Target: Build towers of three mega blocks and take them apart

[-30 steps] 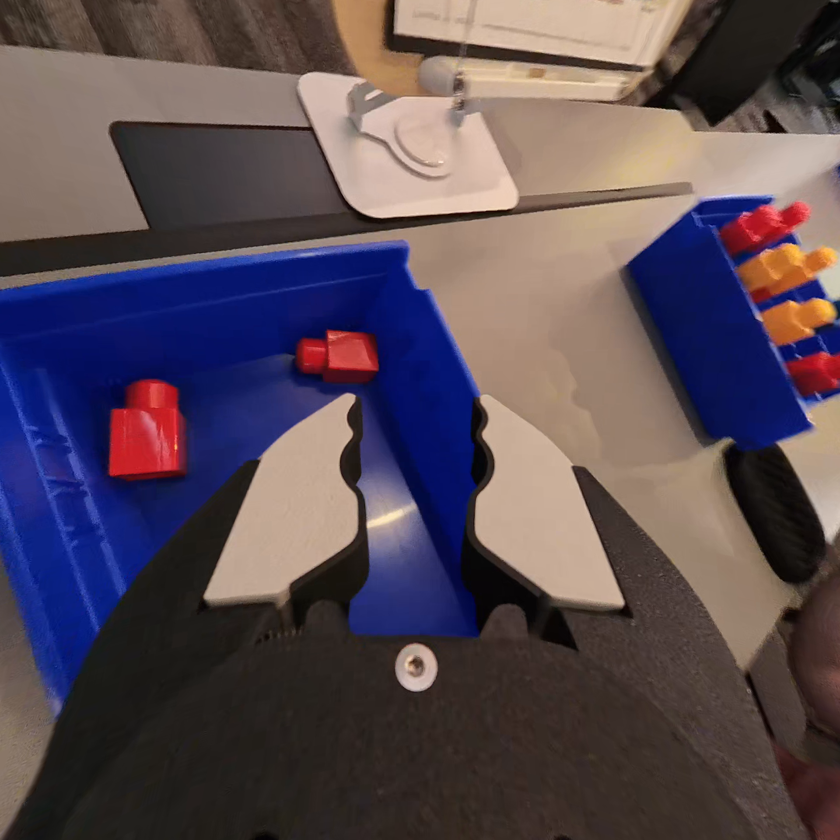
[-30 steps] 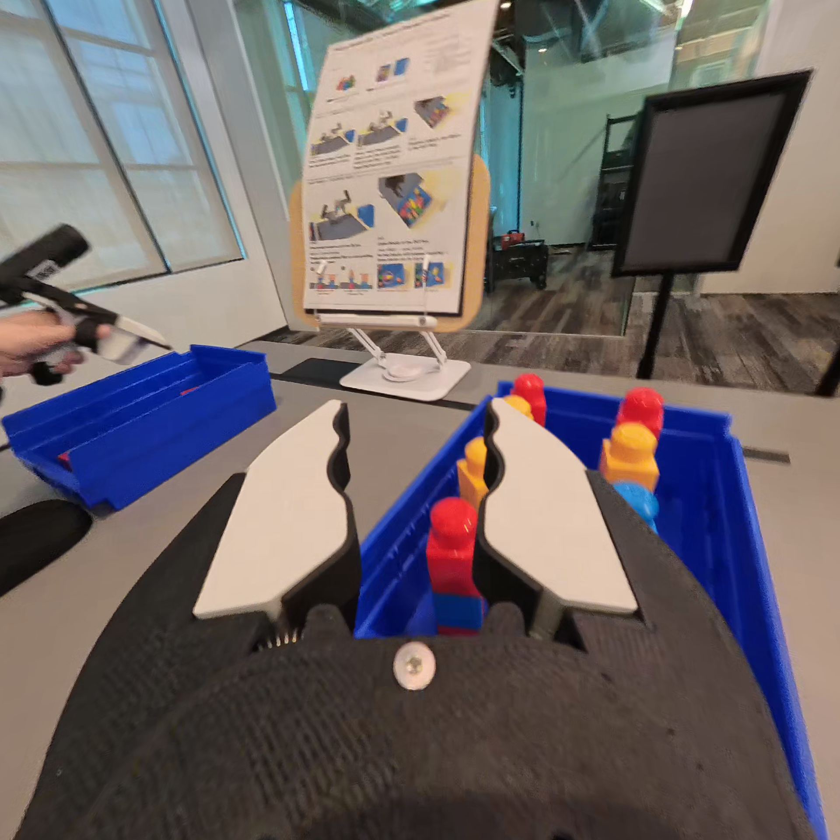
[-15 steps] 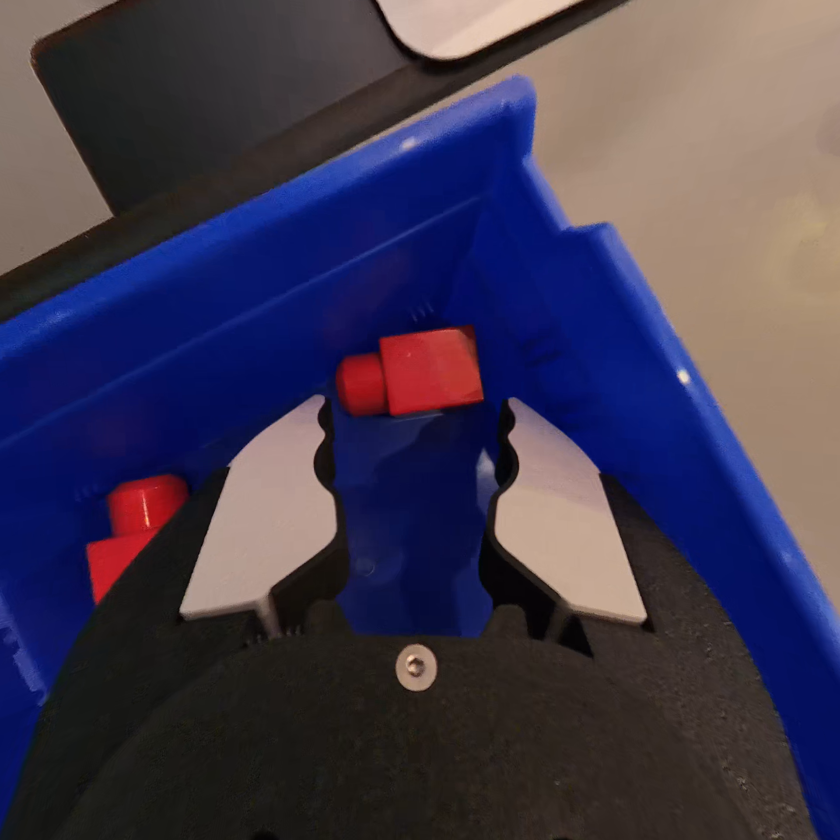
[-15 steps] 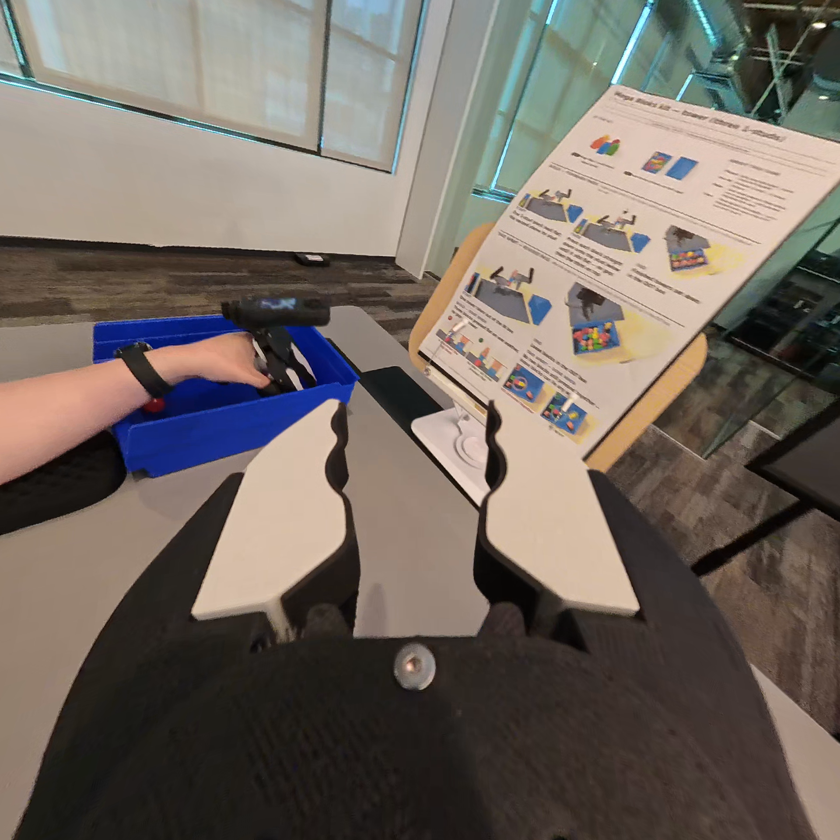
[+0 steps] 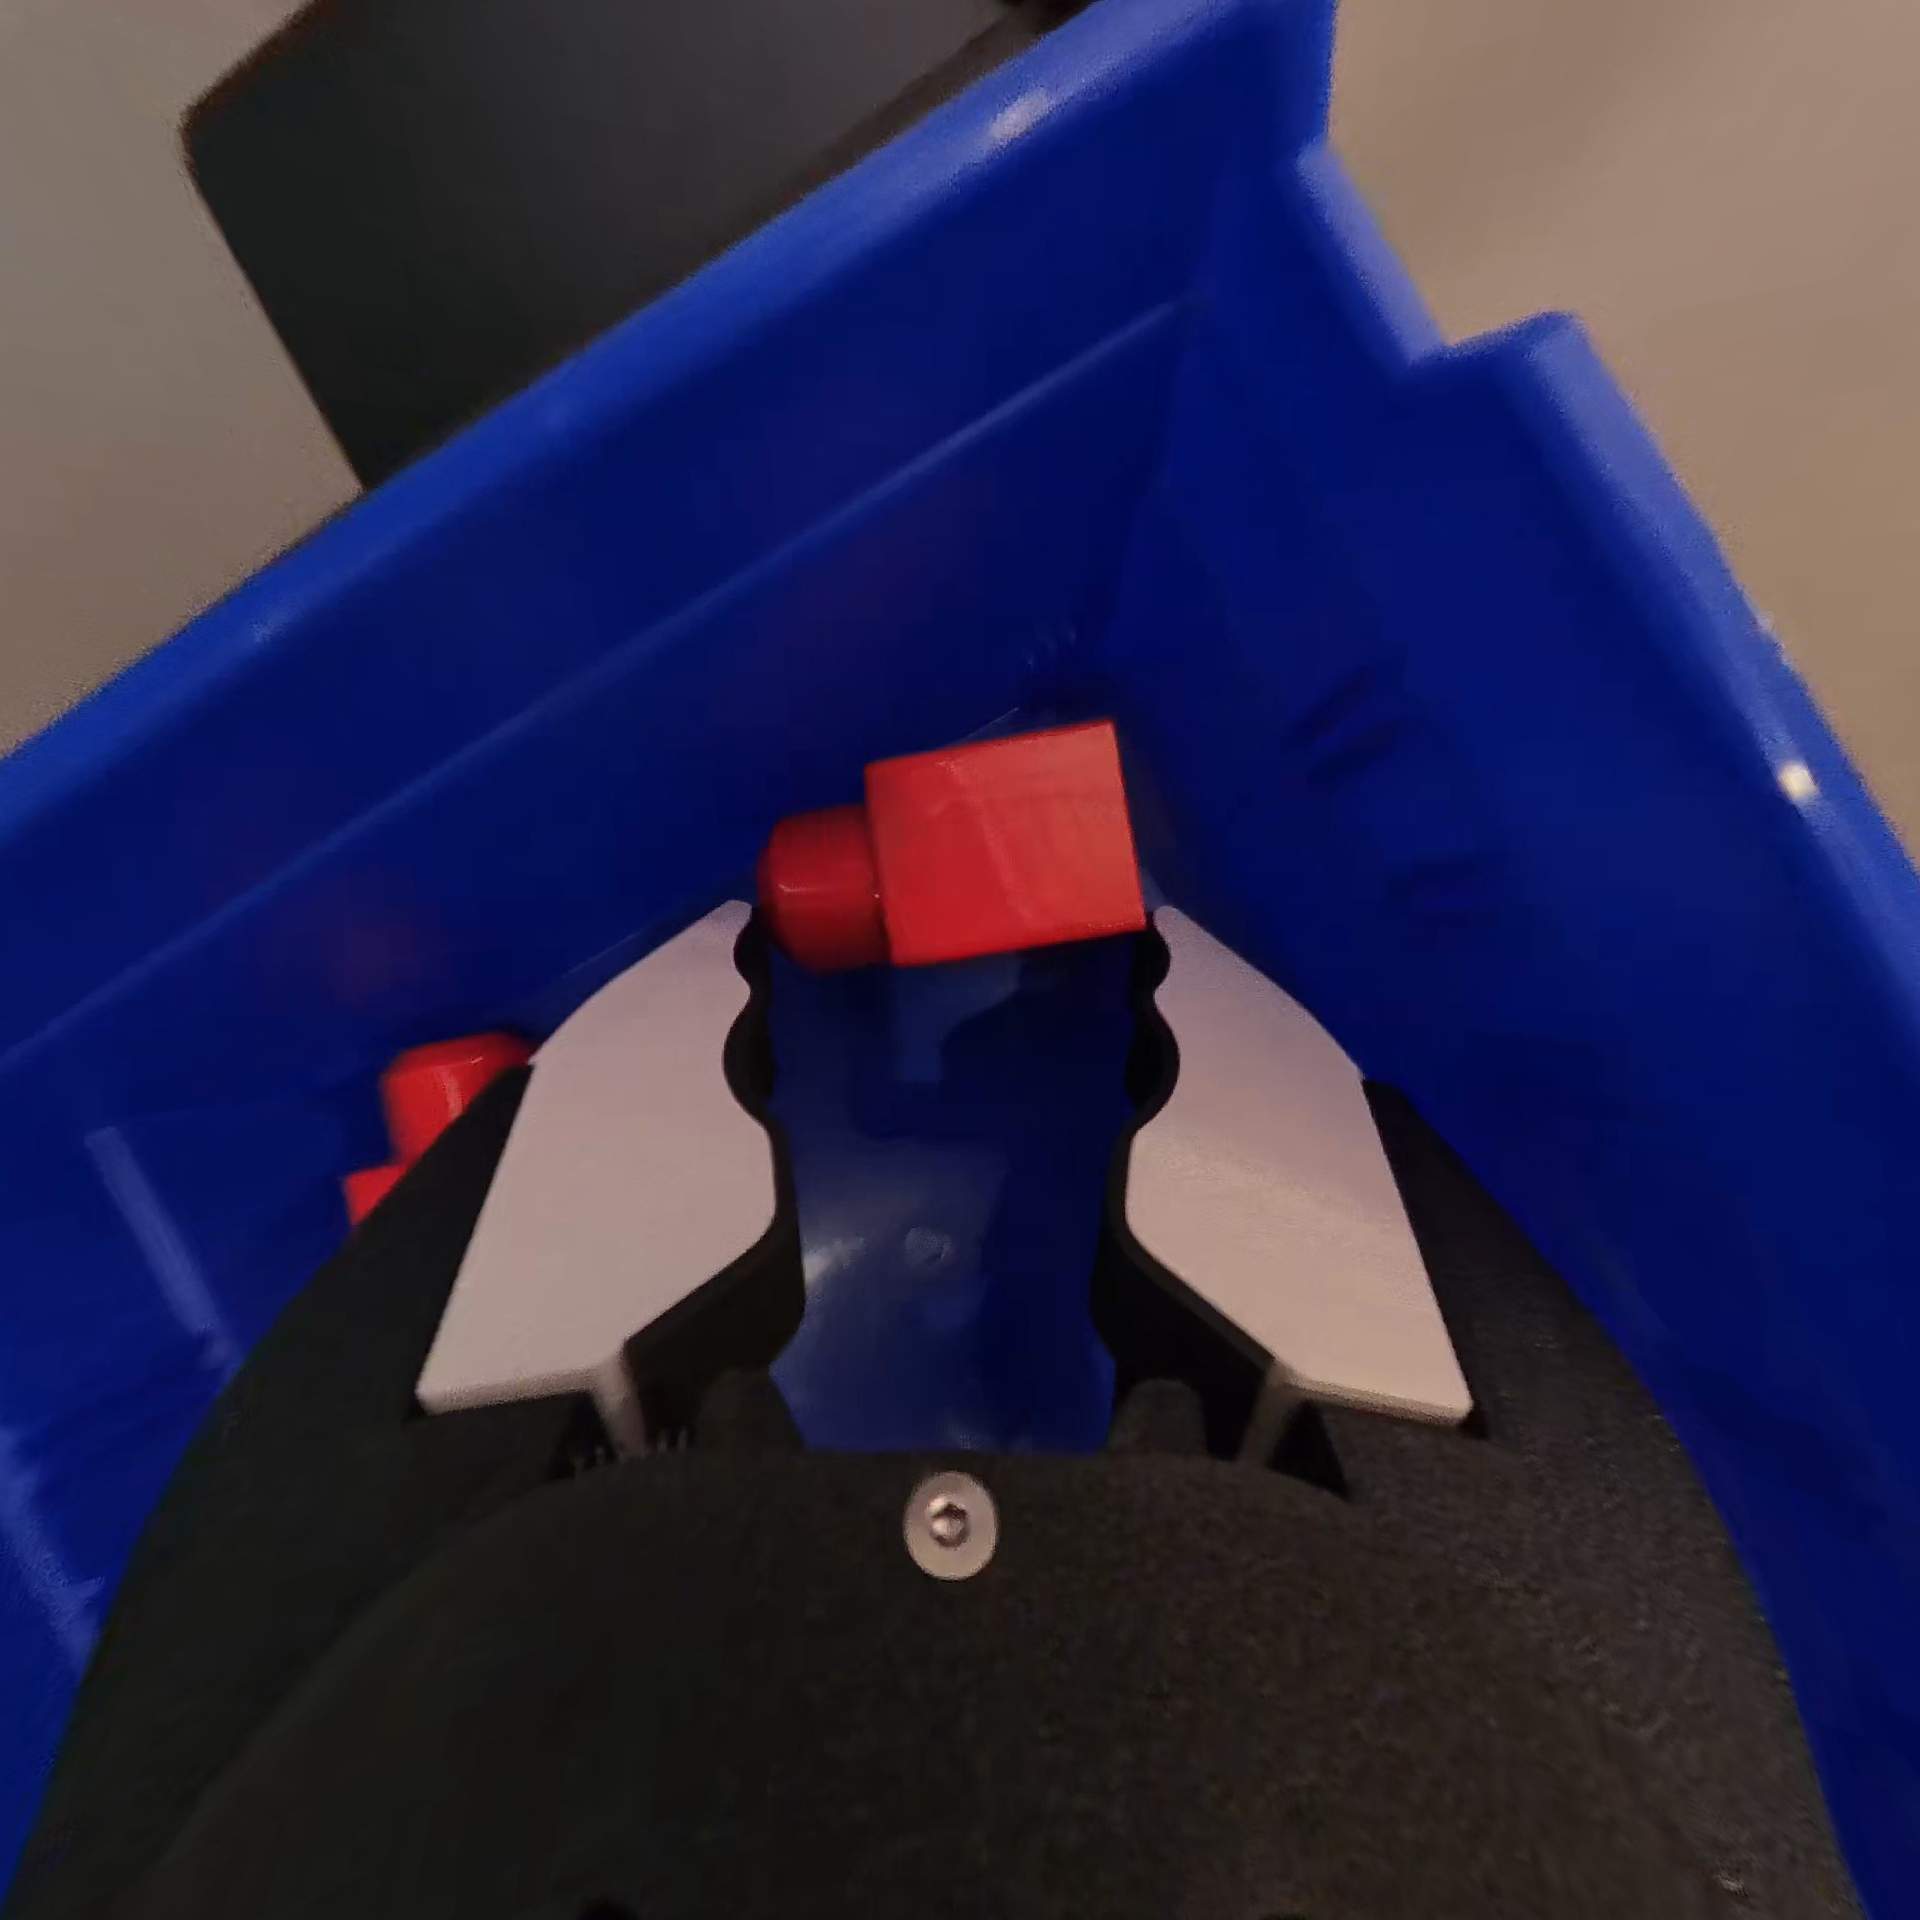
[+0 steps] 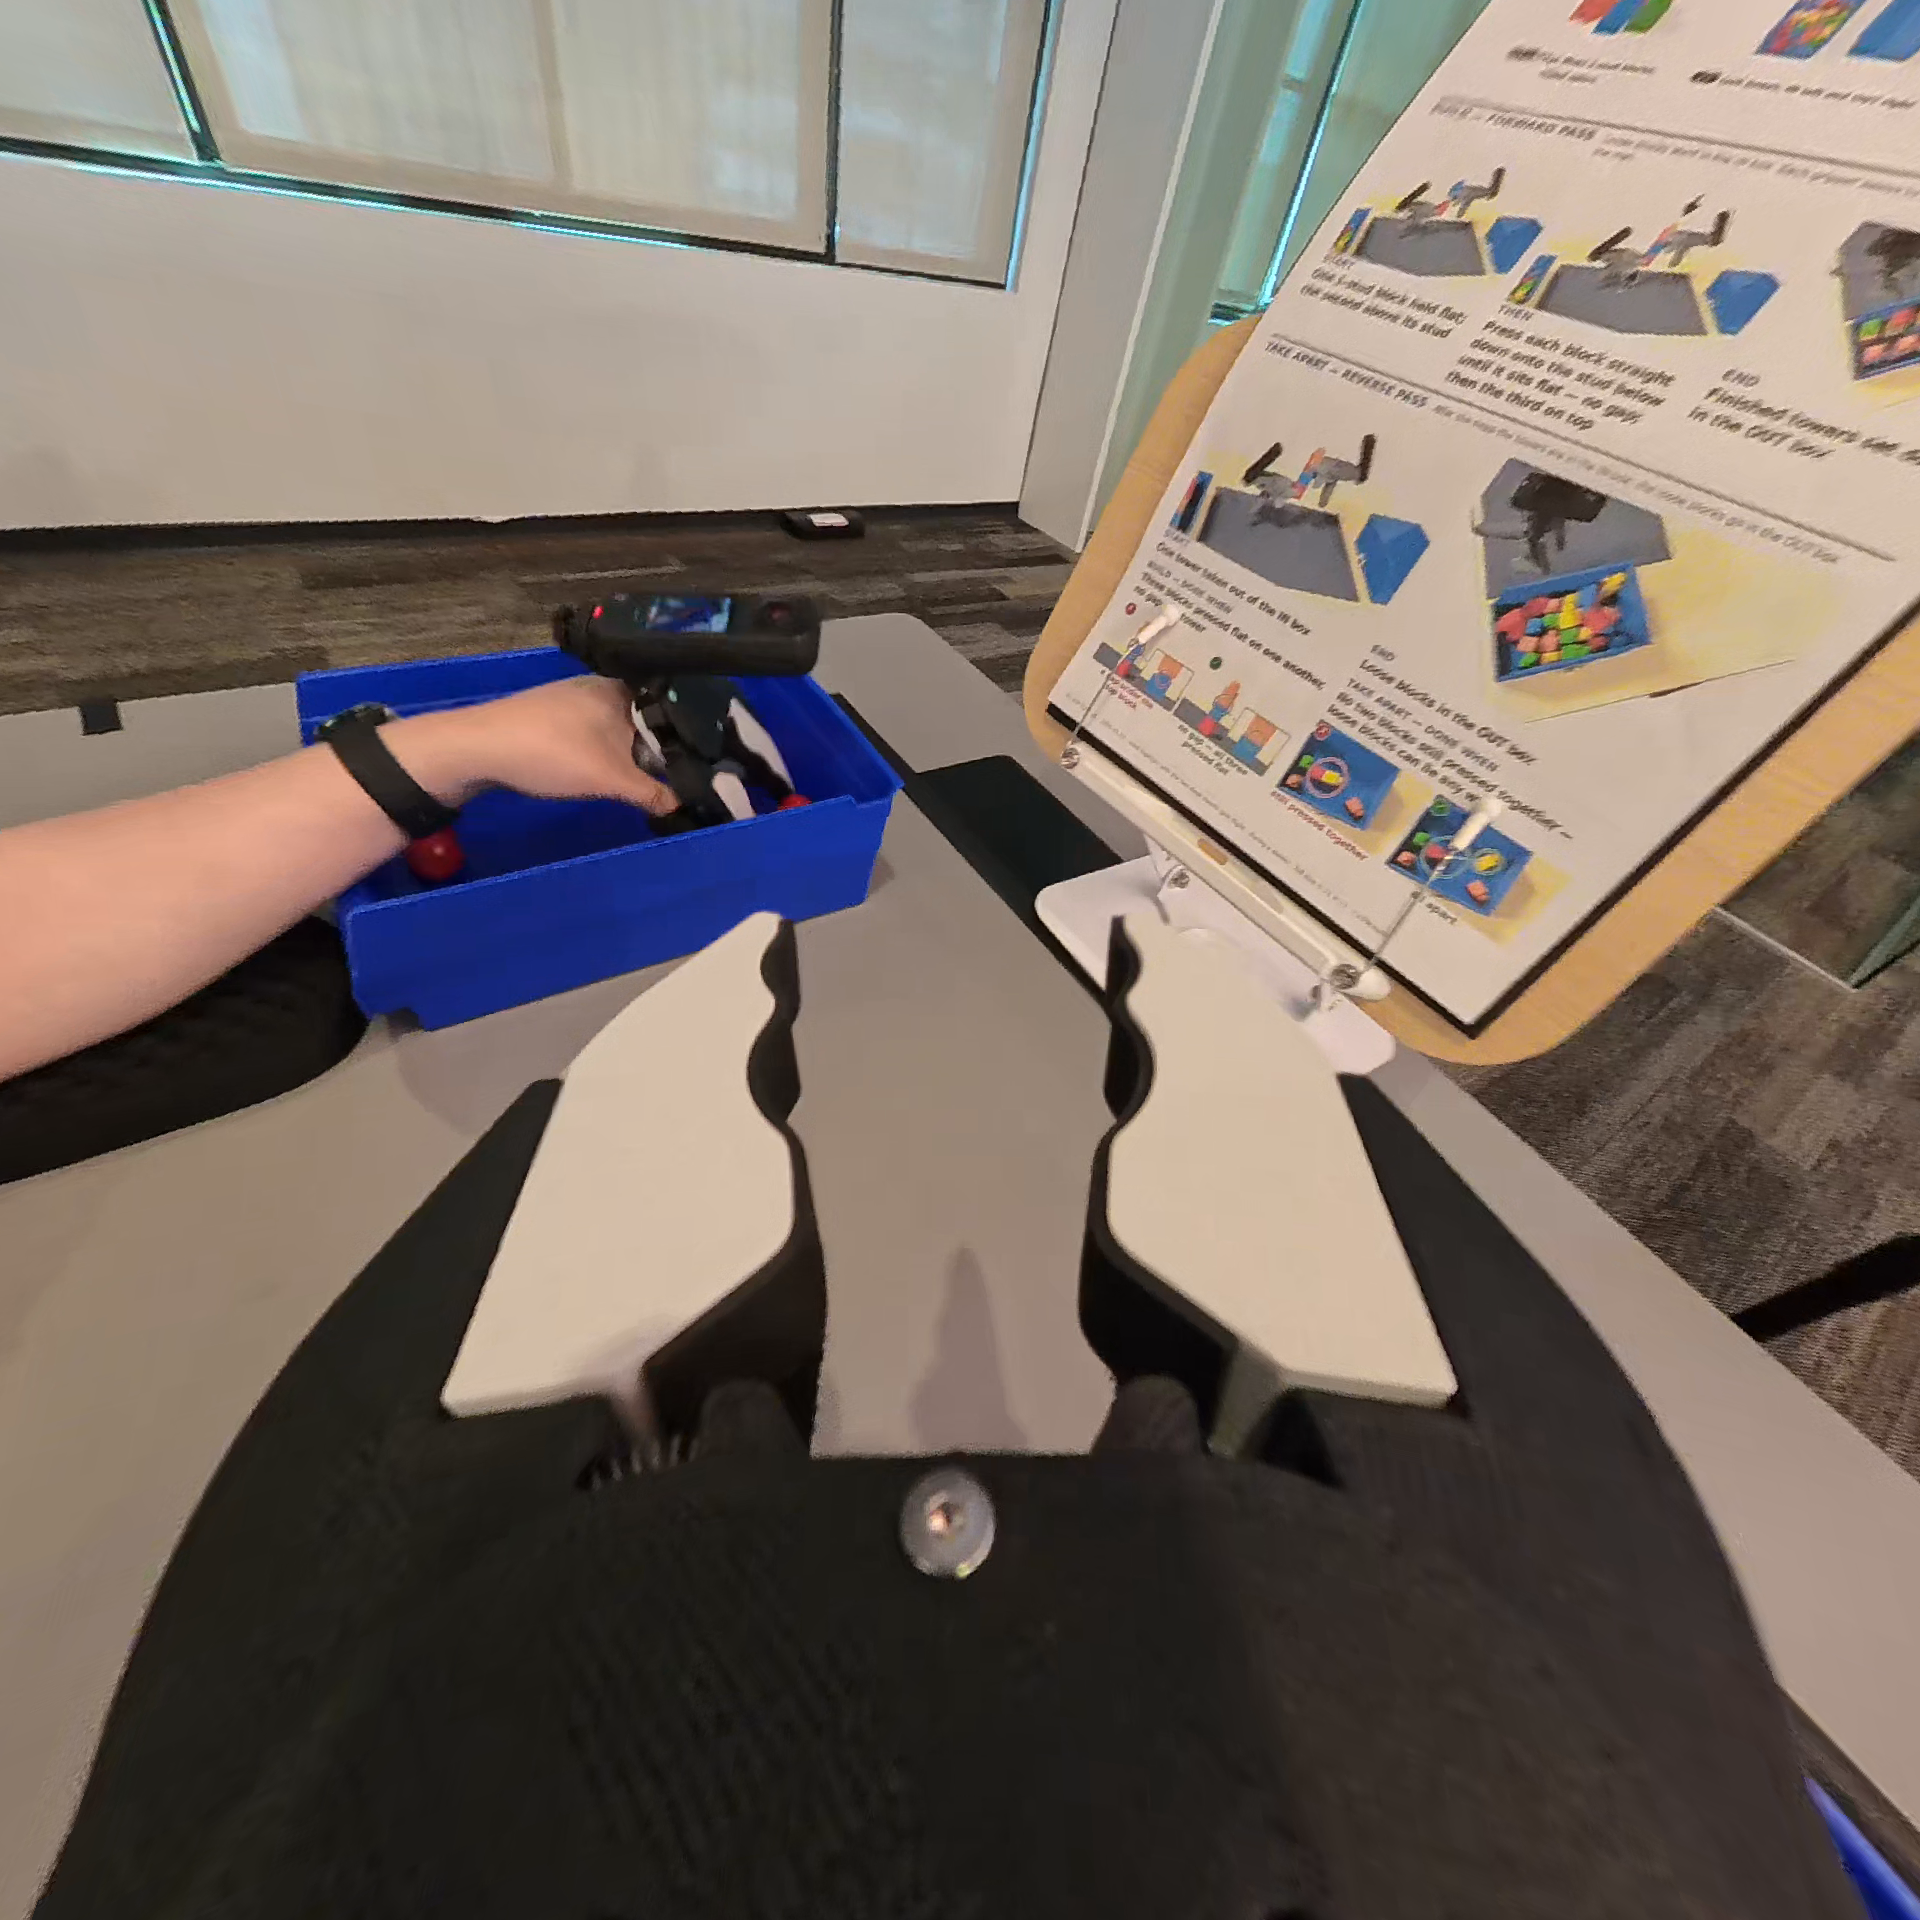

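The bench [image 6: 935, 1091] is a smooth grey top with a black inlaid panel [image 6: 997, 831] near its far edge. Around it the room has dark patterned carpet [image 6: 416, 582], a white wall under a row of windows [image 6: 520, 94], and glass partitions to the right.

On the bench stands a white stand [image 6: 1122, 904] bearing a wood-backed instruction sheet [image 6: 1558, 520], just right of the black panel. To the left sits a blue bin [image 6: 623, 894], with a black padded rest [image 6: 187, 1049] beside its near corner. A person's forearm with a black wristband [image 6: 384, 769] reaches over the bin's rim, the hand [image 6: 540, 743] holding the left tool [image 5: 951, 925] down inside it.

Two red mega blocks are visible in the bin. One red block [image 5: 987, 847] lies on its side in the far corner, stud pointing left, close against the bin's walls. The left tool's jaws are spread apart with the block just ahead of the fingertips [image 5: 717, 935]; the tips are at its stud and its lower right corner, not clamped on it. The second red block [image 5: 436, 1091] lies farther left, largely hidden behind the tool's black body.

The right tool [image 6: 951, 935] hovers over bare bench, released, gripping nothing, well apart from the bin.
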